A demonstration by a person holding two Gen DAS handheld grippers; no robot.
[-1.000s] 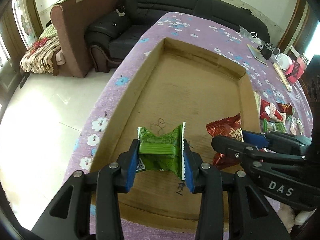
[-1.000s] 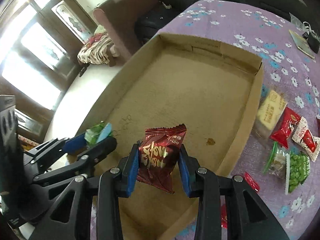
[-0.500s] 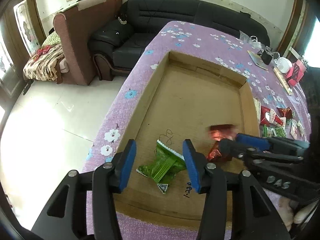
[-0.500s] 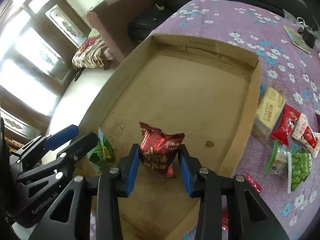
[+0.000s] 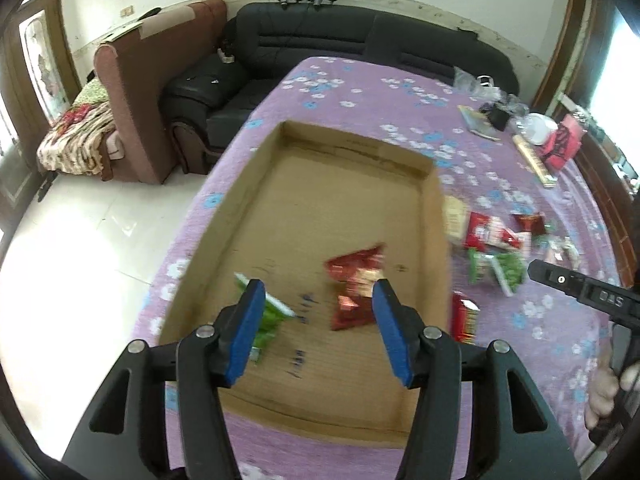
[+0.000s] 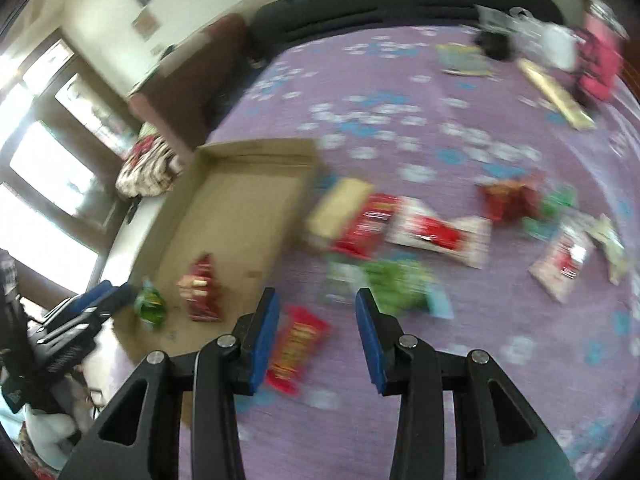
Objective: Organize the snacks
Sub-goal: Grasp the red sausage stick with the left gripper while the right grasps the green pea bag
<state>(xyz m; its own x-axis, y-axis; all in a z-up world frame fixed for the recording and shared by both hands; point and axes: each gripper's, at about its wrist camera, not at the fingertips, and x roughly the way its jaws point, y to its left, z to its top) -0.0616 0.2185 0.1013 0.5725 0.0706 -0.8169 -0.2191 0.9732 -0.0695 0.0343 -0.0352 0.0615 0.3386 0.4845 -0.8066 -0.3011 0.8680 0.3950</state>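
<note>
Lying in the cardboard tray (image 5: pixel 434 216) near its front edge are two snacks, a green packet (image 5: pixel 272 316) and a dark red packet (image 5: pixel 356 284). The left gripper (image 5: pixel 316 326) is hanging above them, jaws opening and grasping nothing. The right gripper (image 6: pixel 316 336) is also released and empty, over the purple tablecloth (image 6: pixel 500 332) beside the tray's right wall. Many packets (image 6: pixel 436 228) are still waiting there, one orange-red packet (image 6: pixel 296 344) just below its fingers. The tray's far half is offering free room; only the low walls are needing care.
</note>
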